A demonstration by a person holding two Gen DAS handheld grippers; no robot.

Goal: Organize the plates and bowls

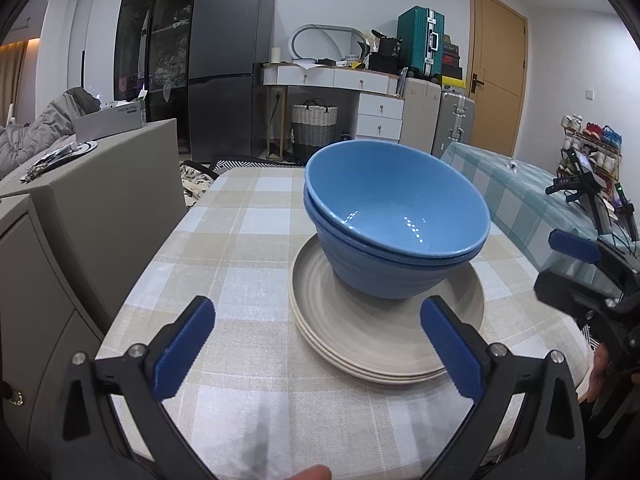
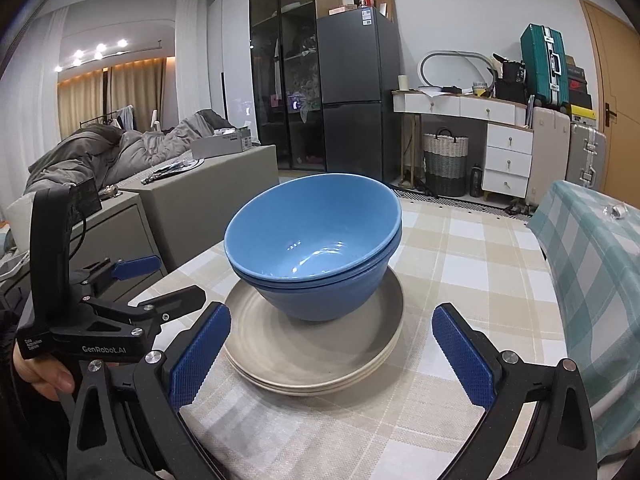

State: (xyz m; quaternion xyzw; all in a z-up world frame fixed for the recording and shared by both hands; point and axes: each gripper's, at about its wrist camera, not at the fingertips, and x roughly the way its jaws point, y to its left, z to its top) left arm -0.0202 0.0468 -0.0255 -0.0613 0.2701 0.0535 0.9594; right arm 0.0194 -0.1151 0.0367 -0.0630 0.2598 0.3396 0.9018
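Observation:
Two nested blue bowls [image 1: 396,220] sit on a stack of beige plates [image 1: 384,344] on the checked tablecloth [image 1: 248,240]. My left gripper [image 1: 320,344] is open and empty, just in front of the stack, to its left. In the right wrist view the bowls [image 2: 316,240] and the plates [image 2: 320,360] lie straight ahead. My right gripper [image 2: 332,344] is open and empty, with its fingers on either side of the near rim of the plates. The right gripper shows at the right edge of the left wrist view [image 1: 580,268]. The left gripper shows at the left of the right wrist view [image 2: 144,280].
A grey cabinet [image 1: 104,200] stands against the table's left side. A second surface with a teal checked cloth [image 1: 520,192] lies to the right. A fridge [image 1: 228,68], a white desk [image 1: 340,80] and suitcases [image 1: 420,44] stand at the back.

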